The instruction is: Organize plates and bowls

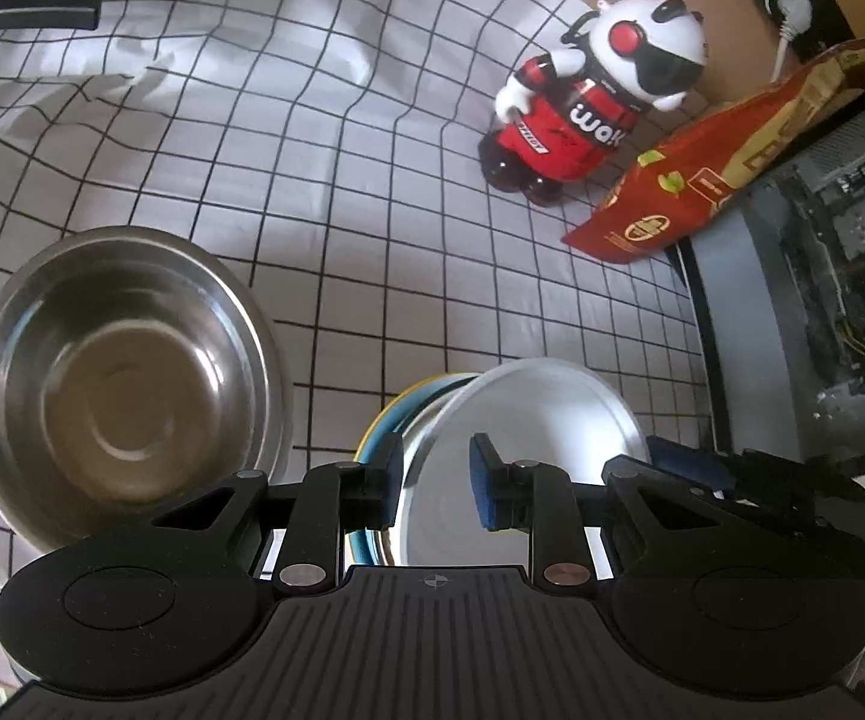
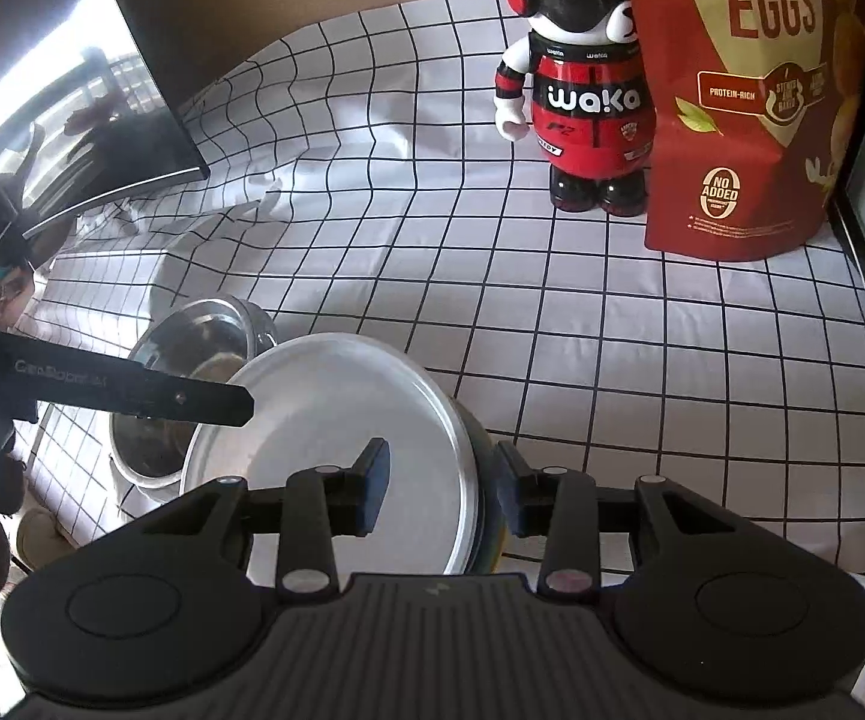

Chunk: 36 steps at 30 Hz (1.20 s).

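Right gripper [image 2: 441, 489] clamps tilted silver plate [image 2: 324, 414] rim

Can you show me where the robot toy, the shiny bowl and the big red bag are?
Red, white and black robot toy figure [image 2: 588, 114], right wrist view, on its red chest.
Shiny round steel bowl [image 1: 126, 396], left wrist view, on its inner bottom.
Red quail eggs snack bag [image 2: 750, 120], right wrist view, on its front.

Your left tool [image 1: 437, 483] straddles the rim of a white plate [image 1: 528, 420] stacked on a blue bowl [image 1: 381, 438]; a steel bowl [image 1: 123, 384] sits just left on the checked tabletop [image 1: 372, 210].
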Tool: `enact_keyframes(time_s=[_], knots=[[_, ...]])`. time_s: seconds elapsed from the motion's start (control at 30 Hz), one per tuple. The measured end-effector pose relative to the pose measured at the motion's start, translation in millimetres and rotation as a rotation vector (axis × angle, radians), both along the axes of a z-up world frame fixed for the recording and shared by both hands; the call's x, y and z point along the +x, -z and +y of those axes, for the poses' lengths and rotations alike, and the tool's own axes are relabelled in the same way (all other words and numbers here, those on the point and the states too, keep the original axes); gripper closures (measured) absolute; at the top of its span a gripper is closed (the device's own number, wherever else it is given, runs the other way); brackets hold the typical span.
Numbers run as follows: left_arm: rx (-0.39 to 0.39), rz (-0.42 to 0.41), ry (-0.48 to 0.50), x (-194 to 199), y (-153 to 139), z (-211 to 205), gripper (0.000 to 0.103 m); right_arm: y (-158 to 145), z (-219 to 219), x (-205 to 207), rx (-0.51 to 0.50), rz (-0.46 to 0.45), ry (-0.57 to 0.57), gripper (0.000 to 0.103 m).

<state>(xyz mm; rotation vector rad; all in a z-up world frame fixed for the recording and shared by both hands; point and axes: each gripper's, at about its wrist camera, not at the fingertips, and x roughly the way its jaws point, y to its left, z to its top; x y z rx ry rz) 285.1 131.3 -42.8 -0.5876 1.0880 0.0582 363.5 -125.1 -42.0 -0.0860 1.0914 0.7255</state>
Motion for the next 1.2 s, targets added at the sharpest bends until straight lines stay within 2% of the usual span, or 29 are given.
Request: enact_keyframes(time_s=[0.23,0.43,0.5,0.6,0.67,0.73,0.8,0.87,0.97,1.1,1.2], knots=[[0.020,-0.015,-0.001,-8.7,-6.5,0.9,0.076,3.7,-4.9,1.8,-0.004,0.010,0.016,0.065],[-0.016,-0.021,-0.029,-15.3,-4.5,10.8,0.076,8.5,-9.4,6.6,-0.052,-0.005,0.052,0.065],[-0.063,-0.049,-0.041,-21.4,-9.4,18.7,0.076,4.5,-10.3,6.3,-0.052,-0.007,0.048,0.065],[-0.103,-0.129,-0.081,-38.1,-25.6,40.3,0.076,-17.8,-8.7,2.0,0.013,-0.013,-0.003,0.065],[-0.055,-0.168,-0.141,-51.3,-35.2,60.1,0.076,-35.3,-1.3,3.1,0.054,-0.033,-0.029,0.065],[0.022,-0.166,-0.205,-62.7,-36.6,78.6,0.076,-48.7,14.1,7.0,0.074,-0.049,-0.055,0.065],[0.136,-0.117,-0.271,-74.6,-30.8,96.0,0.076,-57.9,41.5,14.9,0.069,-0.041,-0.083,0.065],[0.205,-0.068,-0.309,-83.2,-19.9,108.5,0.076,-59.4,73.9,23.2,0.055,-0.002,-0.131,0.064],[0.198,-0.002,-0.335,-90.5,6.2,125.7,0.076,-42.8,132.4,32.2,-0.033,0.085,-0.203,0.063],[0.176,0.042,-0.304,-90.4,37.6,132.5,0.075,-2.0,198.7,32.3,-0.201,0.118,-0.259,0.063],[0.260,0.038,-0.289,-91.8,43.7,131.7,0.074,24.7,227.6,32.2,-0.299,0.117,-0.274,0.063]])
